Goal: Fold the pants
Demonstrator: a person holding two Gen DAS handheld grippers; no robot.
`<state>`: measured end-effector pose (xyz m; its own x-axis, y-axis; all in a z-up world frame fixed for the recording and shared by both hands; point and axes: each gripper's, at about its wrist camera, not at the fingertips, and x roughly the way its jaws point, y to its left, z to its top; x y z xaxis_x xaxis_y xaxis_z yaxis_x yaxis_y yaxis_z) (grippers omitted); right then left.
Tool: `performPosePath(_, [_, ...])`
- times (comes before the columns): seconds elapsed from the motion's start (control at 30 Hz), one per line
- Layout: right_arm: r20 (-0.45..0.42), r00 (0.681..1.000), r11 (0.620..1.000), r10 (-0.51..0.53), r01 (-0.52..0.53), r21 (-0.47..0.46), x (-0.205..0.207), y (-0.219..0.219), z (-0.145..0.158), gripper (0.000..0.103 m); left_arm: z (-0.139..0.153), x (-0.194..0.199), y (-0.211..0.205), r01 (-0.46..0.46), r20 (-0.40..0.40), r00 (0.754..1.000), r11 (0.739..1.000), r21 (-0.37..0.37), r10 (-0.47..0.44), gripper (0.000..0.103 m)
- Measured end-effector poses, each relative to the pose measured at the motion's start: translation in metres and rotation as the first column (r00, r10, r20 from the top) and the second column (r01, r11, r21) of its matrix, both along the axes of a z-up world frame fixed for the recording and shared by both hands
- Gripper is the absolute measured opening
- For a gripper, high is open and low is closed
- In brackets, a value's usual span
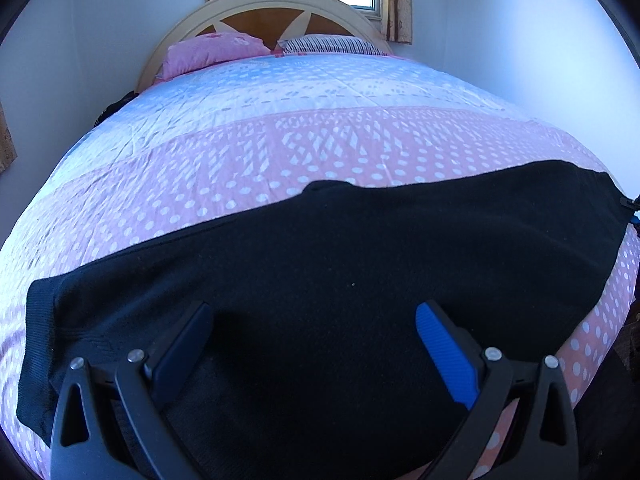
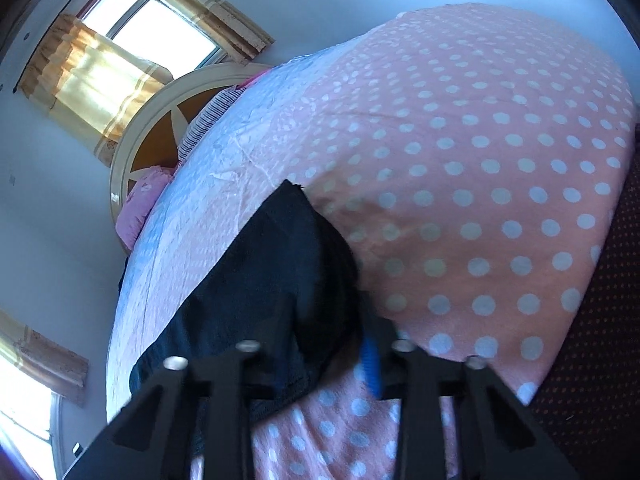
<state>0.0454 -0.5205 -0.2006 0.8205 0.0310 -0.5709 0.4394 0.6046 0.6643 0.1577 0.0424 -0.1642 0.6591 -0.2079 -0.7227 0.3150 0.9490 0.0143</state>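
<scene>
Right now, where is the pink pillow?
In the left wrist view, the pink pillow lies at the far end of the bed, against the headboard, left of the striped pillow.

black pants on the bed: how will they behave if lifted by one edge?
Likely floppy: the black pants lie flat, following the bedspread, so a lifted edge should drape and sag. Probably light, being thin cloth. The knit looks grippy, though it may drag on the spread rather than slide. The open left tongs hover above it.
</scene>
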Motion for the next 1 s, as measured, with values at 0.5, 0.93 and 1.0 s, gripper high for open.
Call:
performPosePath(0.5, [0.041, 0.999, 0.998, 0.025, -0.027, 0.054, -0.016, -0.007, -0.005, 0.014, 0.001, -0.001, 0.0, 0.004, -0.002, 1.0, 1.0, -0.012, -0.004, 0.103])
performPosePath(0.93, [0.04, 0.981, 0.822, 0.19, -0.136, -0.553, -0.01, 0.133, 0.095, 0.013, 0.05, -0.025, -0.014, 0.12, 0.049, 0.993, 0.961, -0.25, -0.111, 0.103])
performPosePath(1.0, [0.015, 0.964, 0.738, 0.266, -0.194, -0.646, -0.004, 0.175, 0.106, 0.013, 0.051, -0.023, -0.023, 0.163, 0.034, 0.986, 0.936, -0.313, -0.16, 0.103])
